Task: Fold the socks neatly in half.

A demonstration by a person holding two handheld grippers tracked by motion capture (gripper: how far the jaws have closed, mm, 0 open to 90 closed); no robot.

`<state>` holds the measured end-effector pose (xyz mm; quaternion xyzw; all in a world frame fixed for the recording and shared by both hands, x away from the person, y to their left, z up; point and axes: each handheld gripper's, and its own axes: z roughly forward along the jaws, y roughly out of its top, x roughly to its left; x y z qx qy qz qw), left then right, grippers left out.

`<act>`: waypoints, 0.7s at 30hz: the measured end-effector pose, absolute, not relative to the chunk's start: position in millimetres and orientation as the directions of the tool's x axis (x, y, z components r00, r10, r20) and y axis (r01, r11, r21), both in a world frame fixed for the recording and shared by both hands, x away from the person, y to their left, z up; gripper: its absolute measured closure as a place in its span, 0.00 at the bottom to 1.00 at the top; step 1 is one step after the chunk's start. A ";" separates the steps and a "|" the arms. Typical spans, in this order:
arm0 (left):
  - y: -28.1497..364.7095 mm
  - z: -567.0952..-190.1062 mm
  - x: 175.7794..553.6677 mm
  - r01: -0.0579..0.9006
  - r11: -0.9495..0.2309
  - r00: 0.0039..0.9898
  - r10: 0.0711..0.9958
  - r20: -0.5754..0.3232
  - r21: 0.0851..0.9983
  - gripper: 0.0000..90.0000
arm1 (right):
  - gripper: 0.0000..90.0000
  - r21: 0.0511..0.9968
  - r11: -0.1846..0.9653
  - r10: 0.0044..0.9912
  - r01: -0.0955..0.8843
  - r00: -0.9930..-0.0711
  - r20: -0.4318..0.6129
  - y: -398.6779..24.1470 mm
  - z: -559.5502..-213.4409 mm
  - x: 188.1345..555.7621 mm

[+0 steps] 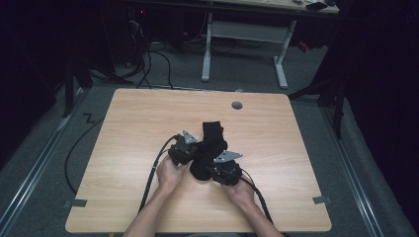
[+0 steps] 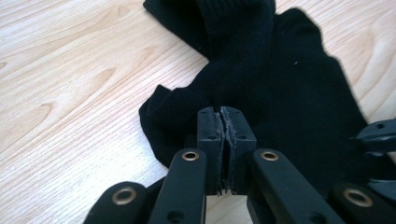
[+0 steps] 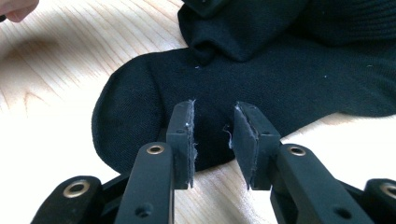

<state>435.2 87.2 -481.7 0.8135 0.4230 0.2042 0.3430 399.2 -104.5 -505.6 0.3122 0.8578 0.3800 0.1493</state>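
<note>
Black socks lie bunched in the middle of the wooden table, one across the other. My left gripper is at their left edge. In the left gripper view its jaws are pressed together, pinching a ridge of sock fabric at the tips. My right gripper is at the near right end of the socks. In the right gripper view it stands open, pads apart over the rounded toe of a sock, not pressing on it.
A round cable hole sits near the table's far edge. Beyond the table stands a white-legged desk. Cables run over the floor at the left. Both gripper cables trail back toward the near edge.
</note>
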 end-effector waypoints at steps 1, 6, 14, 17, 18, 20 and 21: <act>87.8 -479.6 433.7 0.547 -0.405 0.561 0.827 0.038 0.733 0.97 | 0.76 0.746 0.517 0.647 0.419 -0.762 -0.021 -104.6 -505.8 399.3; 86.2 -463.8 423.9 0.524 -0.412 0.579 0.814 0.043 0.745 0.97 | 0.76 0.747 0.518 0.646 0.416 -0.763 -0.023 -104.8 -506.1 399.1; 72.1 -439.0 416.9 0.527 -0.391 0.621 0.783 -0.028 0.754 0.97 | 0.74 0.752 0.512 0.649 0.415 -0.761 -0.023 -104.6 -506.8 399.7; 66.9 -447.7 420.1 0.567 -0.375 0.613 0.787 -0.071 0.734 0.97 | 0.66 0.747 0.495 0.653 0.444 -0.757 0.017 -105.5 -505.2 400.5; 66.9 -447.7 420.1 0.567 -0.375 0.613 0.787 -0.071 0.734 0.96 | 0.65 0.743 0.495 0.658 0.450 -0.753 0.018 -106.5 -503.9 399.9; 65.4 -455.6 422.1 0.577 -0.376 0.615 0.784 -0.083 0.725 0.95 | 0.65 0.744 0.488 0.663 0.456 -0.748 0.023 -107.9 -502.3 398.8; 64.5 -461.4 421.8 0.568 -0.389 0.626 0.777 -0.073 0.726 0.93 | 0.66 0.758 0.468 0.671 0.454 -0.741 0.029 -112.4 -498.6 397.4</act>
